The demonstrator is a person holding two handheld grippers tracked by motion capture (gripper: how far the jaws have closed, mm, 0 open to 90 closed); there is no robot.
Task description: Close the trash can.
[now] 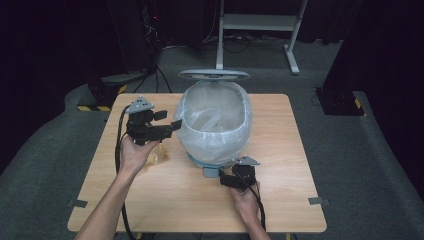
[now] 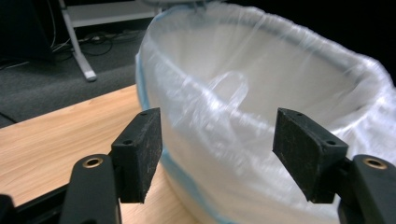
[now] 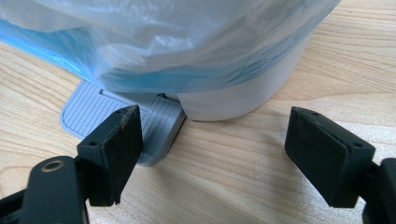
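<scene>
A pedal bin [image 1: 215,125] lined with a thin white bag stands mid-table with its lid [image 1: 214,75] raised at the back. My left gripper [image 1: 169,120] hovers just left of the bin's rim, open, with nothing between its jaws. In the left gripper view, the gripper [image 2: 217,154] faces the bag-covered rim [image 2: 261,93] at close range. My right gripper [image 1: 225,178] rests low at the bin's front, open and holding nothing, beside the grey foot pedal [image 1: 210,171]. The right gripper view shows the gripper [image 3: 212,158] in front of the ribbed pedal [image 3: 93,112] and the bin's white base [image 3: 243,93].
A small crumpled yellowish scrap [image 1: 160,152] lies on the wooden table [image 1: 280,165] under my left hand. Beyond the table's far edge stand a desk frame [image 1: 260,30] and dark equipment on grey carpet.
</scene>
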